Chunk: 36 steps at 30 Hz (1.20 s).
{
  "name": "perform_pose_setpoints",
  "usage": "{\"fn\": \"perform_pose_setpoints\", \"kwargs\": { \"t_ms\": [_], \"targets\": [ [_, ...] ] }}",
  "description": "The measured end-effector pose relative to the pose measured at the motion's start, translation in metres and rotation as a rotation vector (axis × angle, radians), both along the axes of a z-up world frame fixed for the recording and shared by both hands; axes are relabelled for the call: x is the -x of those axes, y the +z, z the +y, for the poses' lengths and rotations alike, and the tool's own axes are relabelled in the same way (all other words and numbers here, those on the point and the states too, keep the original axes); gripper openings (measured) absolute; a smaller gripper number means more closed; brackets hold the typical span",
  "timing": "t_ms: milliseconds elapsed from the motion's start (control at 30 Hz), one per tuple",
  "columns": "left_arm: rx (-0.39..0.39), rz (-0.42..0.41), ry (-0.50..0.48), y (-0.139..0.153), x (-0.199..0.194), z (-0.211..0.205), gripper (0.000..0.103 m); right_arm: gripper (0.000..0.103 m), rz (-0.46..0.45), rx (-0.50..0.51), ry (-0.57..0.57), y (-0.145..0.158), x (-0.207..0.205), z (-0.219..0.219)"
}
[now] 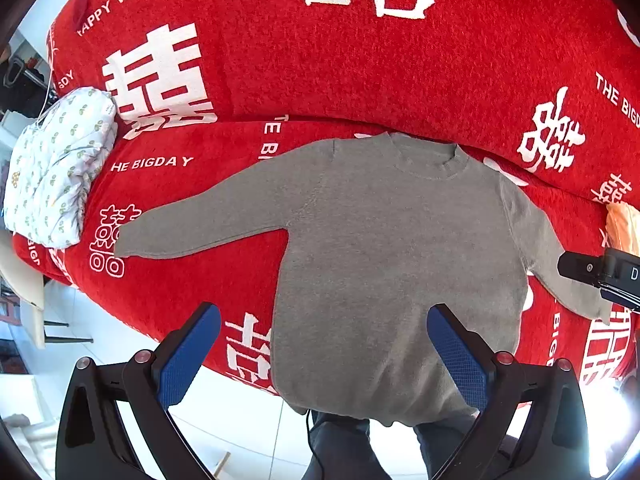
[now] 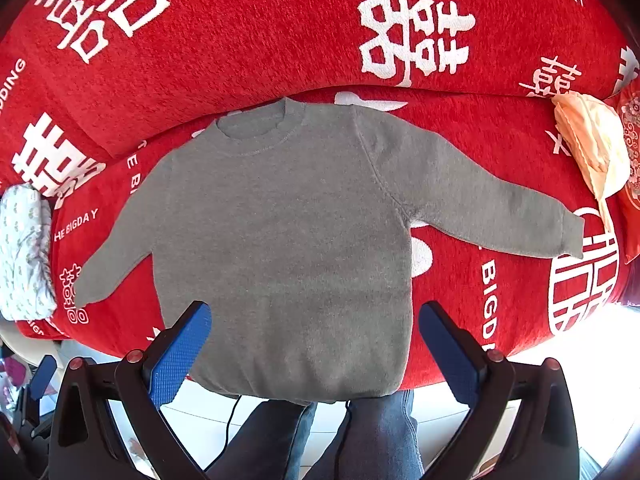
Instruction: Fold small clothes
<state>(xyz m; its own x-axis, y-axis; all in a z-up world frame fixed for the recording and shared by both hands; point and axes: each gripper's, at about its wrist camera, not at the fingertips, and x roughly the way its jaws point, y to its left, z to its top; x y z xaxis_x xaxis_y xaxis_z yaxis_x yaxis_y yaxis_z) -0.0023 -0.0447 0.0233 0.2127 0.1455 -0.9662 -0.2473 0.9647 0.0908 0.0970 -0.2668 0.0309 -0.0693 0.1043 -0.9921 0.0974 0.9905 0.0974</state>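
Nearest the cameras, both tools are held above the near edge of the sofa seat, pointing forward and down. The left hand-held gripper has its blue pads spread wide and holds nothing; the right hand-held gripper is likewise spread wide and empty. Neither touches cloth. The person's legs show below them, beyond the seat's front edge. Directly ahead of both lies the grey sweater, spread flat and face up on the red blanket covering the seat. Its hem hangs slightly over the near edge; its collar lies at the far edge, against the backrest. The body's long axis thus runs straight away from the grippers, near to far. The sleeves extend sideways and somewhat toward the near edge: the left sleeve reaches toward the left end of the seat, the right sleeve toward the right end. Judgement: no fold is yet made; each sleeve lies on the side of its matching hand, so either could be taken first, with the hem nearest both. Beyond, a white patterned bundle rests at the left end and a peach garment at the right end, both apart from the sweater.
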Motion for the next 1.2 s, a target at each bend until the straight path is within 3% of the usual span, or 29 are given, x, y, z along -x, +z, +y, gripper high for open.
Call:
{"fn": "perform_pose_setpoints", "kwargs": {
  "t_ms": [267,567,1200],
  "targets": [
    [-0.012,-0.004,0.007,0.001,0.001,0.001,0.103,0.103,-0.034,-0.018,0.013,0.003,-0.003,0.002],
    [-0.011,0.003,-0.016,0.001,0.001,-0.004,0.103,0.103,0.021,0.01,-0.002,0.002,0.0,-0.001],
    [0.015,0.012,-0.079,-0.002,0.006,-0.017,0.103,0.103,0.02,0.005,-0.02,0.007,0.008,-0.006]
  ]
}}
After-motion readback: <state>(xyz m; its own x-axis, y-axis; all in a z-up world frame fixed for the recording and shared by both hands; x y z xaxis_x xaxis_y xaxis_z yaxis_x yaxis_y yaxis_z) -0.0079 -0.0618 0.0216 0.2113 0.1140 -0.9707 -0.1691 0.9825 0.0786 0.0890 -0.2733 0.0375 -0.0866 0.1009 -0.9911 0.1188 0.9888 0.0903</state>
